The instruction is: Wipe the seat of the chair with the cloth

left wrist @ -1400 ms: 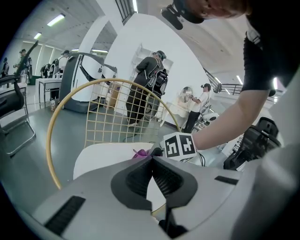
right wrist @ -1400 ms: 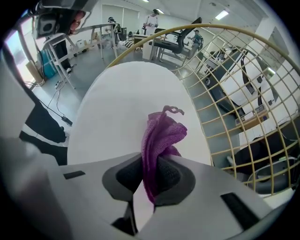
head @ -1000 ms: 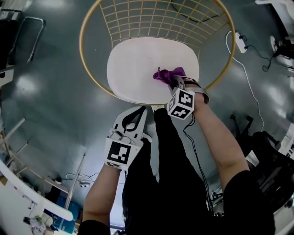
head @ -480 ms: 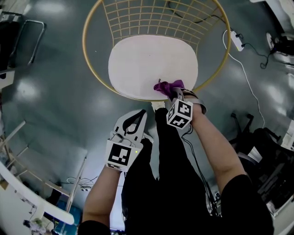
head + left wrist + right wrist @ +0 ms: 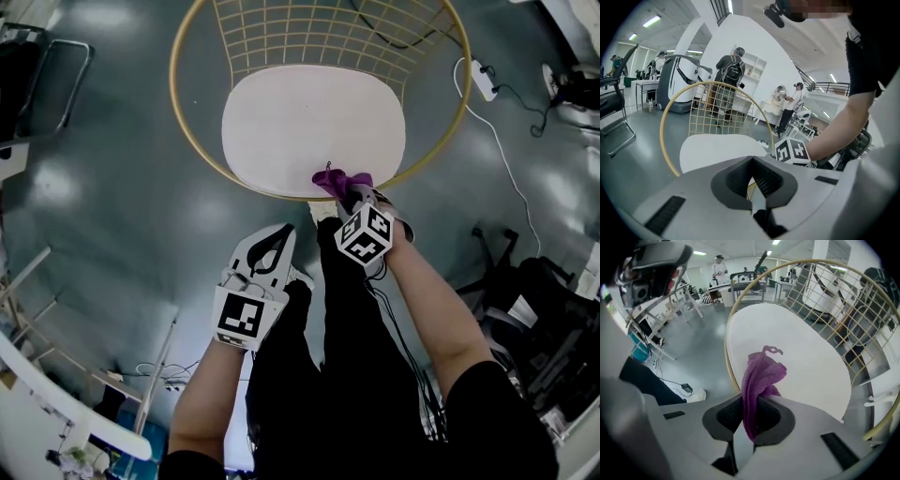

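Note:
A chair with a white oval seat [image 5: 300, 122] and a gold wire frame [image 5: 187, 122] stands on the grey floor. A purple cloth [image 5: 339, 180] rests at the seat's near right edge, pinched in my right gripper [image 5: 349, 194], whose jaws are shut on it. In the right gripper view the purple cloth [image 5: 759, 378] bunches up between the jaws over the seat's [image 5: 801, 352] front rim. My left gripper [image 5: 272, 246] hangs off the seat, below its near edge, jaws shut with nothing in them; the left gripper view shows the seat [image 5: 715, 147] ahead.
A white power strip with a cable [image 5: 483, 80] lies on the floor right of the chair. Black office chairs [image 5: 534, 309] stand at the right. Metal racks [image 5: 56, 356] sit at the lower left. Several people [image 5: 729, 75] stand behind the chair.
My right gripper has dragged the purple cloth toward me, from the seat's middle right to its near edge. The left gripper has stayed almost still.

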Tool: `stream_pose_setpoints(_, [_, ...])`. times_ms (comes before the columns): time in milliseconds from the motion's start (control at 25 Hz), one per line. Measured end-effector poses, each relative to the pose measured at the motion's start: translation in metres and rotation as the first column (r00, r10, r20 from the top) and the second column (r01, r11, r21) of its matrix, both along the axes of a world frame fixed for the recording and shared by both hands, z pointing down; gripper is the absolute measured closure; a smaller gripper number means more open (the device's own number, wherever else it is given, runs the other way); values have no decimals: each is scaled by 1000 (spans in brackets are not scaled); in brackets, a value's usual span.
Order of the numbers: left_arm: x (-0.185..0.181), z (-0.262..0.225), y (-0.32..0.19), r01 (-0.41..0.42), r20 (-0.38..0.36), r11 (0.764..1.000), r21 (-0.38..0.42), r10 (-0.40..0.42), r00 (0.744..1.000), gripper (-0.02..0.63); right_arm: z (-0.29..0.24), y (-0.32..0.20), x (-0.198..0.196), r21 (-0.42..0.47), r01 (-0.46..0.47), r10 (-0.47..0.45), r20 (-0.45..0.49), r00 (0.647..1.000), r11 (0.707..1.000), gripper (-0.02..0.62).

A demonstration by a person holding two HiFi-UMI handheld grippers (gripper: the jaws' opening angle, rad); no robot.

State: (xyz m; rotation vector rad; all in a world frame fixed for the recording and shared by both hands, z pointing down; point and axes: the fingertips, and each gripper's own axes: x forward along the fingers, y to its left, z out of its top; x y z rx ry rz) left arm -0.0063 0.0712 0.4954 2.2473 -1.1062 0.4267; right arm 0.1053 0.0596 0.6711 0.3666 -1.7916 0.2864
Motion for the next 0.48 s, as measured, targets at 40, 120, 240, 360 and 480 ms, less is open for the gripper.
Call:
stream_pose_setpoints(40, [0,0,2,-4,1,1000,-2,4,1000,595,0,2,-1,-10,-20,20,9,1000,1000,535])
stream_pose_setpoints(120, [0,0,3,-7,4,1000,-4,7,1000,595,0,3,-1,-22,-42,43,19,999,999,535])
stream_pose_setpoints(240, [-1,1,3,-4,4,1000,-8,4,1000,595,0,2,-2,-53,-75,77,41,996,996,535])
stream_pose_setpoints(360, [1,0,-1,-4,5,1000,-8,4,1000,595,-3,-1,-2,-106,-124,133,81,988,987,535])
stream_pose_setpoints(480, [6,-3,-6,-9,7,1000,-4,9,1000,595,-14,-11,2,-162,-204,227,139,964,965,535])
